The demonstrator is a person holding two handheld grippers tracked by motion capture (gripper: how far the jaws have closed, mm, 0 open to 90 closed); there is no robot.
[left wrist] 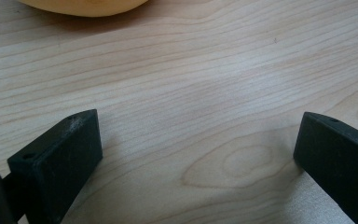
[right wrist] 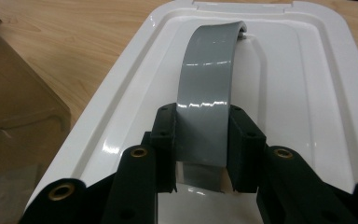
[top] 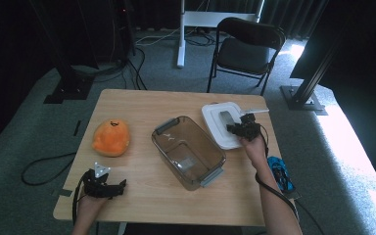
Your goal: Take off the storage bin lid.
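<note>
White lid (right wrist: 307, 93), glossy with an arched grey handle (right wrist: 207, 88); right tool (right wrist: 200, 140) clamps that handle; left tool (left wrist: 196, 158) gapes wide.

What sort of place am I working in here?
Probably a lab or studio recording space, not a home: a lone wooden table on grey carpet, black frame posts, dark curtains and a folding chair.

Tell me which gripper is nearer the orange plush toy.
Left. The left gripper rests open on the table just in front of the orange plush toy; the right gripper is across the clear bin, clamped on the lid handle.
</note>
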